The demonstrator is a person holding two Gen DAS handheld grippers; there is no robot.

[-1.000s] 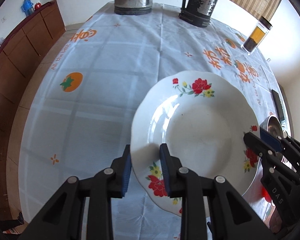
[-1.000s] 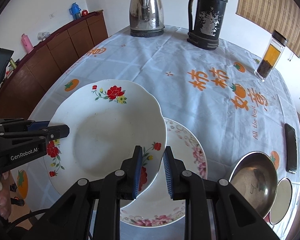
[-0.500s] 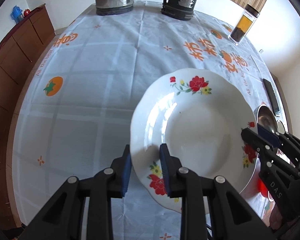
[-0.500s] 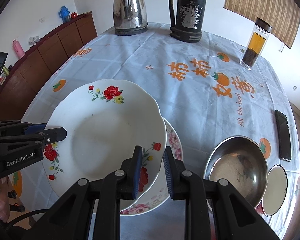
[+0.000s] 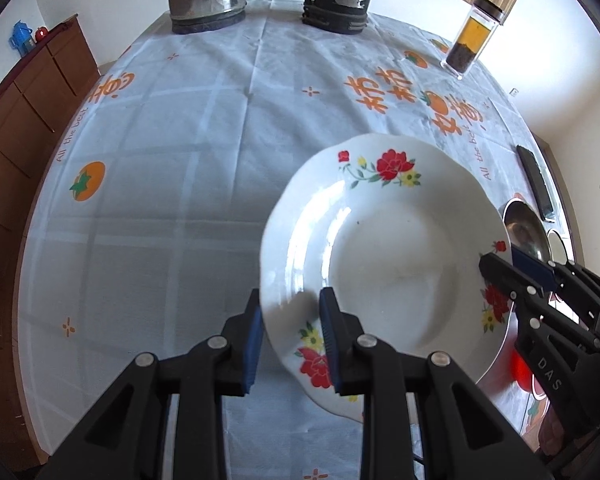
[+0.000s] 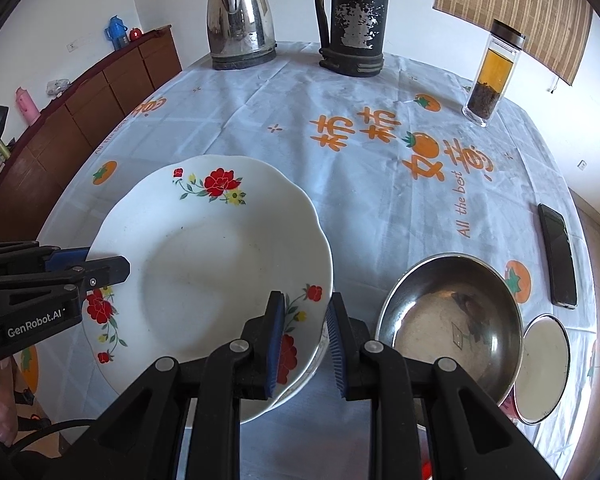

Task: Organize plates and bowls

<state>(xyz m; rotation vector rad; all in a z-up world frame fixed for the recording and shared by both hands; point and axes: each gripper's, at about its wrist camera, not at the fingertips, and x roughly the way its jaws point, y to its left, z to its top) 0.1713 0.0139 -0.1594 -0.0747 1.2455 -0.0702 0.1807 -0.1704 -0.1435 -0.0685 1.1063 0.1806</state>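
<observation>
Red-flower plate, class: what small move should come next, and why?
Probably lower the red-flower plate straight down. The left gripper and the right gripper pinch opposite rims, and it sits almost squarely over the second plate, whose edge peeks out beneath its right side. Release can follow.

Table (image 6: 260, 120) — kettle (image 6: 241, 20); flask (image 6: 354, 16); jar (image 6: 492, 76); phone (image 6: 558, 256); steel bowl (image 6: 452, 320)

Bright daylight fills both views, strongest at the upper right beside the bamboo blind (image 6: 516, 12), where the wall washes out. Glare streaks the white plate (image 5: 380, 248) in the left wrist view. Fisheye distortion curves the tablecloth (image 6: 340, 92), with dark vignetting in the corners; focus is sharp.
</observation>
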